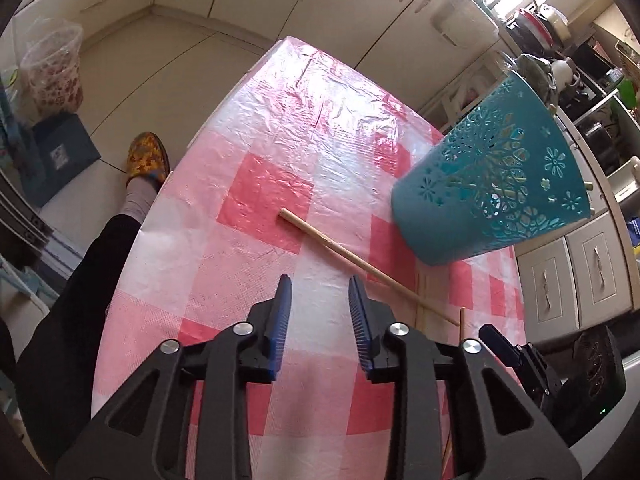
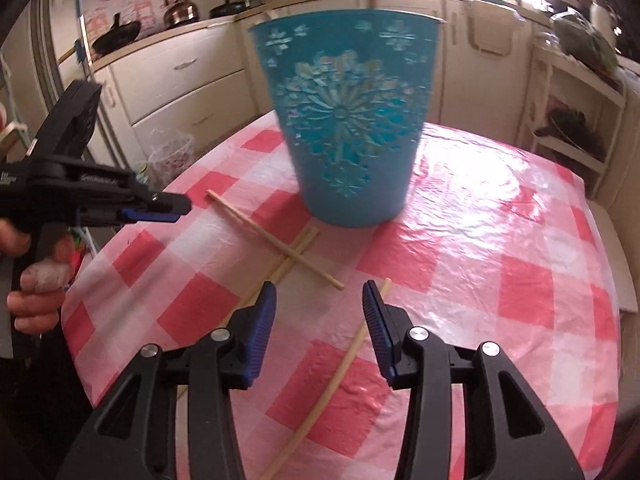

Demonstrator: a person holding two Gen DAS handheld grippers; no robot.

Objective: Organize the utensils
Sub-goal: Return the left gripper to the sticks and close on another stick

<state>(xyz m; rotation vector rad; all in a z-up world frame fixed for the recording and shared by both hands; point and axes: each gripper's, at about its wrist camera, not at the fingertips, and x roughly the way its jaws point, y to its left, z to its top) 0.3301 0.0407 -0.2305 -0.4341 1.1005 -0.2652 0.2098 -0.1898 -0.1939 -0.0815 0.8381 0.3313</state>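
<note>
Fingers (image 2: 269,304) apart, empty; chopsticks (image 2: 276,236) beside holder (image 2: 344,120).

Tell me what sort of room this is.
Most likely a home kitchen: a kettle and pan on the counter, cream cabinets, and a table under a checked plastic cloth.

Likely a home kitchen: cream cabinets (image 2: 180,80), a kettle (image 2: 181,10), a checked table (image 2: 520,280).
</note>
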